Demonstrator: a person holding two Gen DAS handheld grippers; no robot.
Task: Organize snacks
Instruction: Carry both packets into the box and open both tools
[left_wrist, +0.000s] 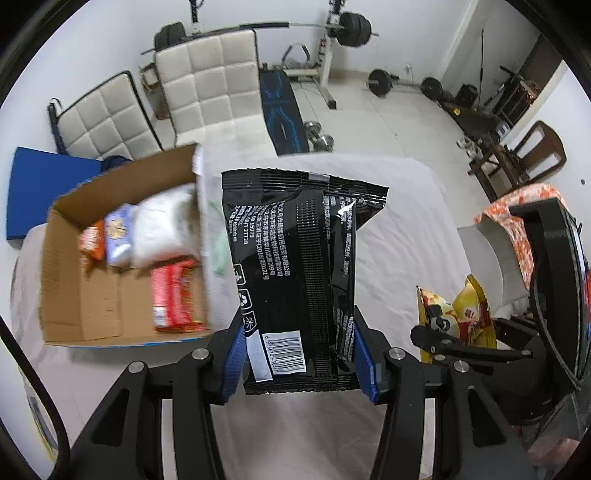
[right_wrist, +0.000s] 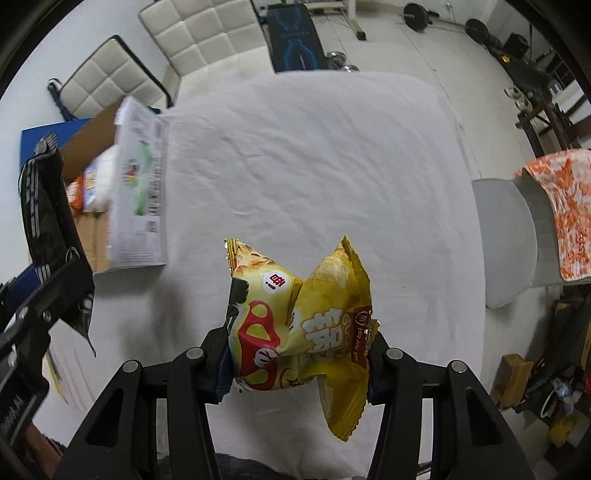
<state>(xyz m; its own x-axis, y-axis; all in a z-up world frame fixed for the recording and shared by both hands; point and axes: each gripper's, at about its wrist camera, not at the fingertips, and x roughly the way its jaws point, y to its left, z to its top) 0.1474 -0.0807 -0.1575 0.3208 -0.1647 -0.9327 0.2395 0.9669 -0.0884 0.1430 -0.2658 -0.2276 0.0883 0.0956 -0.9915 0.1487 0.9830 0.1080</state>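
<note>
My left gripper (left_wrist: 299, 354) is shut on a black snack bag (left_wrist: 295, 266) with a barcode, held upright above the white-covered table (left_wrist: 399, 229). To its left stands an open cardboard box (left_wrist: 85, 295) with several snack packs inside, among them a red pack (left_wrist: 173, 295) and a white one (left_wrist: 162, 229). My right gripper (right_wrist: 299, 362) is shut on a crumpled yellow chip bag (right_wrist: 306, 325), held over the table's near side. In the left wrist view the chip bag (left_wrist: 461, 314) shows at the right; in the right wrist view the box (right_wrist: 96, 229) lies far left.
The box's white printed flap (right_wrist: 140, 192) stands up on its right side. White padded chairs (left_wrist: 207, 85) sit behind the table, a grey chair with an orange cloth (right_wrist: 561, 206) at the right. Gym weights (left_wrist: 354, 29) and a bench stand on the floor beyond.
</note>
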